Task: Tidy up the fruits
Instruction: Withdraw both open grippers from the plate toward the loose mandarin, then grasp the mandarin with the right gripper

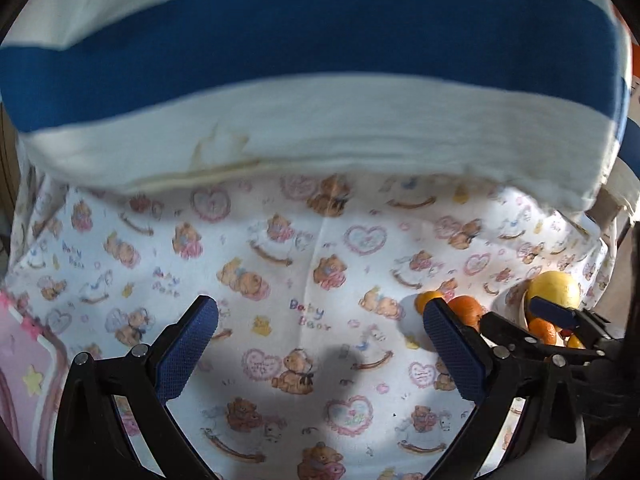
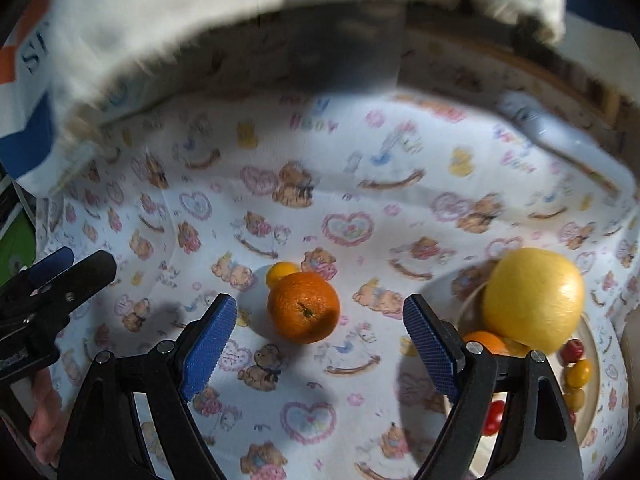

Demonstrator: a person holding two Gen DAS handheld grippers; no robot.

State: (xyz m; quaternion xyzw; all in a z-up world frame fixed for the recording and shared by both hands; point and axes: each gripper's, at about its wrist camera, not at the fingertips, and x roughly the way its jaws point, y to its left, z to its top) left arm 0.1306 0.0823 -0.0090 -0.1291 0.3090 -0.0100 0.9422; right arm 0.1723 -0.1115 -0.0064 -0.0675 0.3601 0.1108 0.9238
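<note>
The right gripper (image 2: 316,332) has its jaws wide apart, holding nothing; an orange (image 2: 303,306) lies on the cloth (image 2: 360,208) between and just beyond the blue pads (image 2: 208,344), touching neither. A small yellow fruit (image 2: 280,273) sits touching the orange's far side. To the right, a bowl (image 2: 596,360) holds a big yellow fruit (image 2: 532,300), another orange and small red and yellow fruits. The left gripper (image 1: 320,344) is also spread wide and empty over bare cloth.
</note>
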